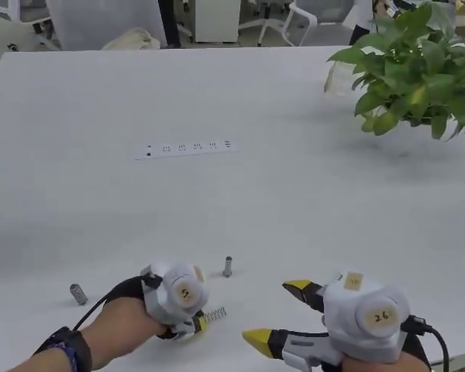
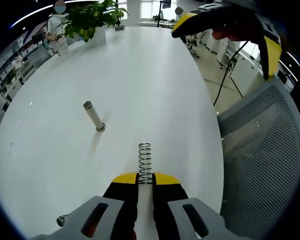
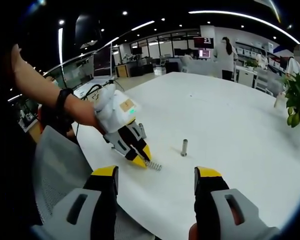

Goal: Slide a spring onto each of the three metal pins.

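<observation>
A short metal pin (image 1: 228, 266) stands upright on the white table; it also shows as the pin (image 2: 94, 116) and the pin (image 3: 184, 147). My left gripper (image 1: 199, 320) is shut on the end of a thin coil spring (image 2: 145, 161), which sticks out past its yellow tips, as the spring (image 1: 215, 314) lying low just right of and nearer than the pin. The same spring (image 3: 153, 165) shows at the left gripper's tips. My right gripper (image 1: 277, 311) stands open and holds nothing. A second spring (image 1: 78, 294) lies on the table to the left.
A white power strip (image 1: 185, 148) lies flat further back. A potted green plant (image 1: 415, 68) stands at the far right. A mesh chair back (image 2: 265, 165) sits beside the table's near edge. The table (image 1: 240, 101) stretches wide and bare behind the pin.
</observation>
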Motion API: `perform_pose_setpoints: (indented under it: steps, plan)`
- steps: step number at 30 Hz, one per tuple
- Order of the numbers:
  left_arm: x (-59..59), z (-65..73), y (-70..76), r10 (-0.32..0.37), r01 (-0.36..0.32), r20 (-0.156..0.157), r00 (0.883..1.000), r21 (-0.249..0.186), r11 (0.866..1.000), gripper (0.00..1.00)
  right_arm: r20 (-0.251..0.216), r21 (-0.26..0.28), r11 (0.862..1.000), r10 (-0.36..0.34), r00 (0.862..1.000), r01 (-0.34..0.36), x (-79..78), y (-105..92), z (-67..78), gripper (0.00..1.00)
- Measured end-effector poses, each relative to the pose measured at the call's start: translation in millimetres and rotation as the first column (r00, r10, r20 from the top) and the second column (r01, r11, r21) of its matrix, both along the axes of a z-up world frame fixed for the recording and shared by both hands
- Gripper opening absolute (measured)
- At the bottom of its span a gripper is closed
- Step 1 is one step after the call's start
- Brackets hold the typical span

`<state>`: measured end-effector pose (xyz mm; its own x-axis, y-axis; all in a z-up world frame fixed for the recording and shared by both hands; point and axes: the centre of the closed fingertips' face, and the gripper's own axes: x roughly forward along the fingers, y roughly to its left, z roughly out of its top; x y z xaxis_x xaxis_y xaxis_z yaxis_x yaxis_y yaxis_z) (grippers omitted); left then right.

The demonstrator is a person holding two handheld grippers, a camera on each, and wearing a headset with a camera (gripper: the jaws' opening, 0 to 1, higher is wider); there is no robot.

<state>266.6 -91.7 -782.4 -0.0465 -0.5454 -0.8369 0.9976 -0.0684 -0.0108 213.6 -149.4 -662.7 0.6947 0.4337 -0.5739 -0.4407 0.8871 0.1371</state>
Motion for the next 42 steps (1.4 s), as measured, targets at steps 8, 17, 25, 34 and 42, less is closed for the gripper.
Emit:
perform_pose_setpoints:
  steps: [8, 17, 25, 34, 42]
  plan:
    - [-6.3, 21.4, 15.7, 0.006, -0.006, 0.0, 1.0, -0.034, 0.999, 0.03, 0.003, 0.01, 1.0, 0.021, 1.0, -0.021, 0.7, 7.4, 0.5, 0.6]
    - [-10.8, 43.5, 32.4, 0.008, -0.006, 0.03, 1.0, -0.065, 0.998, 0.03, -0.002, 0.02, 0.999, 0.051, 0.999, -0.05, -2.0, 15.1, -1.2, 0.59]
    - [-11.1, 62.2, 46.6, 0.02, -0.015, 0.062, 0.998, -0.084, 0.996, 0.03, -0.004, 0.029, 0.995, 0.094, 0.996, -0.094, -3.8, 27.3, -2.5, 0.58]
    - [-12.9, 79.3, 62.6, 0.06, -0.05, 0.085, 0.995, -0.118, 0.992, 0.03, 0.001, 0.045, 0.989, 0.142, 0.99, -0.142, 0.5, 46.0, -0.2, 0.57]
    - [-17.1, 93.7, 73.3, 0.086, -0.071, 0.102, 0.991, -0.147, 0.987, 0.03, 0.009, 0.059, 0.979, 0.194, 0.981, -0.194, 5.1, 62.2, 2.7, 0.55]
